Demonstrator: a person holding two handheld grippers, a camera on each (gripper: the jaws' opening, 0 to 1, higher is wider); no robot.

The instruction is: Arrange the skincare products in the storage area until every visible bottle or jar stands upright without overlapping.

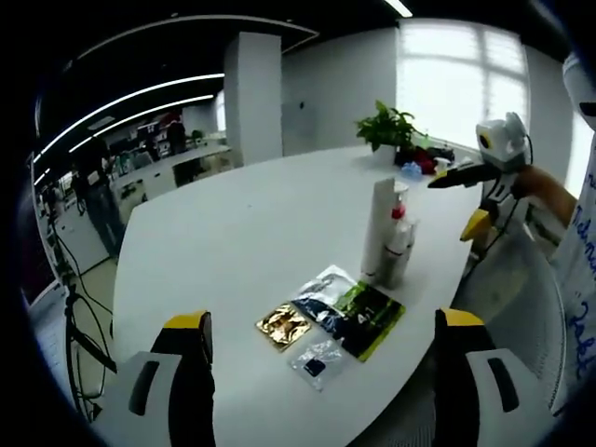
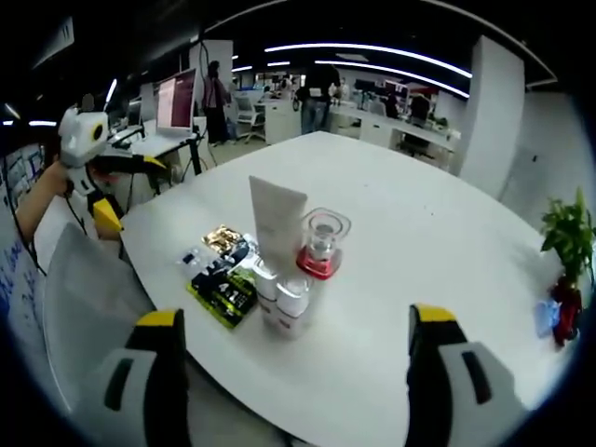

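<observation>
Near the table's point(image 1: 233, 242) edge closest to us we see the skincare cluster: a tall white tube point(image 2: 277, 222) upright on its cap, a clear bottle point(image 2: 321, 244) with a red base touching beside it, and a small white bottle point(image 2: 291, 303) in front. Flat sachets point(image 1: 331, 317) lie against the cluster along that edge, one gold point(image 1: 283, 326), one green-and-black point(image 2: 226, 293), one small and clear point(image 1: 317, 358); their print is too small for us to read. At the far corner stand a potted plant point(image 1: 389, 126) and some small red and blue items. Desks and people fill the office beyond.

Our left gripper point(image 1: 321, 345) hangs wide open and empty over the near edge, the sachets between its jaws and the bottles just beyond. Our right gripper point(image 2: 289, 340) is likewise spread wide, gripping nothing, the small white bottle just ahead between its jaws. Nothing stands between either gripper and the cluster.
</observation>
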